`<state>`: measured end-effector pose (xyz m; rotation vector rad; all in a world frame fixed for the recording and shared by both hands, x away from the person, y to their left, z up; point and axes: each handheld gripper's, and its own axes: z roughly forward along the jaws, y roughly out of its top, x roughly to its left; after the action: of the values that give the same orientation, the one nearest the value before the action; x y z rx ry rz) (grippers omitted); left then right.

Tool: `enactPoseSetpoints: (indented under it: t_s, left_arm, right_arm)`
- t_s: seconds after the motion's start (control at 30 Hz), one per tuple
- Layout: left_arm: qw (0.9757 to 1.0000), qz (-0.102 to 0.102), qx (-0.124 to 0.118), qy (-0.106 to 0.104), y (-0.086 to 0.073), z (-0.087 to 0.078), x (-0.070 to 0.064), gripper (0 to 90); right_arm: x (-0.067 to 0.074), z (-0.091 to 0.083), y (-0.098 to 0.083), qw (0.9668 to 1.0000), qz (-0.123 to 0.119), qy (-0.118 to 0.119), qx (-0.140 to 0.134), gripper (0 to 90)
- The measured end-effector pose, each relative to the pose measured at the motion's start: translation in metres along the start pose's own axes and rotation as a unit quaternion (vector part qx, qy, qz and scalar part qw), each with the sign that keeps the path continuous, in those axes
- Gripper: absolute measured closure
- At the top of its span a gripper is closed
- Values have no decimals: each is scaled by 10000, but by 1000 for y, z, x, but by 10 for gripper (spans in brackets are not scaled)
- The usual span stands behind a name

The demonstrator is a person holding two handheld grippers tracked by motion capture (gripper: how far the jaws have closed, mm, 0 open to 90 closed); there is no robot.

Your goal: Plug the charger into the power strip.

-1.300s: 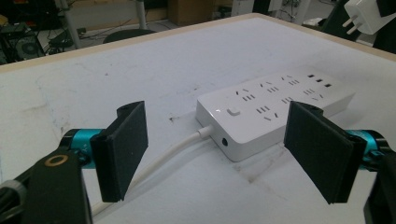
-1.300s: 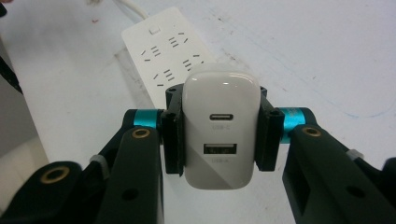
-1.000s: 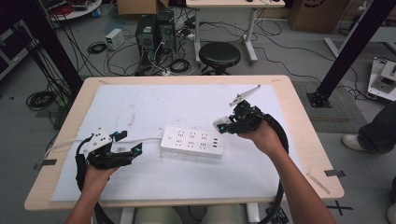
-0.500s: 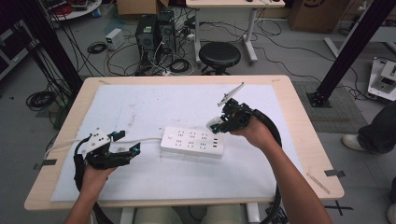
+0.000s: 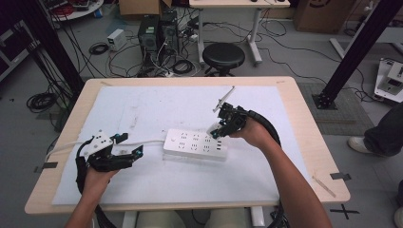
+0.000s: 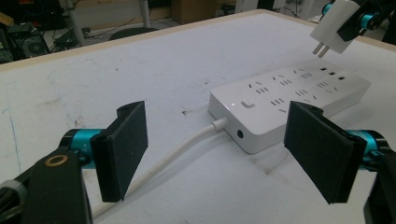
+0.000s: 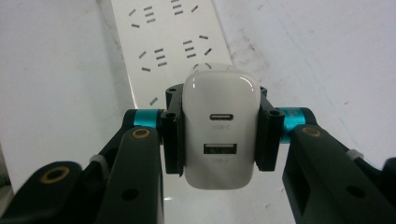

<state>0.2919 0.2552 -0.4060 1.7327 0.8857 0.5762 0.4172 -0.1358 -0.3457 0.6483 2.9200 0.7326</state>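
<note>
A white power strip (image 5: 196, 144) lies on the white sheet at mid-table, its cord (image 5: 149, 142) running left. My right gripper (image 5: 217, 130) is shut on a white USB charger (image 7: 219, 126) and holds it just above the strip's right end (image 7: 173, 42). In the left gripper view the charger (image 6: 337, 24) hangs prongs-down over the strip (image 6: 289, 95). My left gripper (image 5: 133, 145) stands open, jaws wide apart, left of the strip near its cord end (image 6: 187, 144), holding nothing.
A white sheet (image 5: 161, 109) covers most of the wooden table (image 5: 309, 118). A thin wooden stick (image 5: 324, 185) lies near the front right corner. Behind the table are a black stool (image 5: 223, 56), computer towers and tangled cables on the floor.
My right gripper has carried the charger left and down, from beside the strip's right end to just above it. The left gripper has barely moved.
</note>
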Motion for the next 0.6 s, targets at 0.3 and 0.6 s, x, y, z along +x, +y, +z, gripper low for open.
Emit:
enactPoseSetpoints:
  t_s: [0.3,0.6]
  left_arm:
    - [10000,-1,23,0,-2,1,3,218]
    - [10000,-25,46,2,-4,1,5,218]
  right_arm:
    - [1,14,14,9983,-412,-27,423,633]
    - [2,25,24,9942,-767,24,749,633]
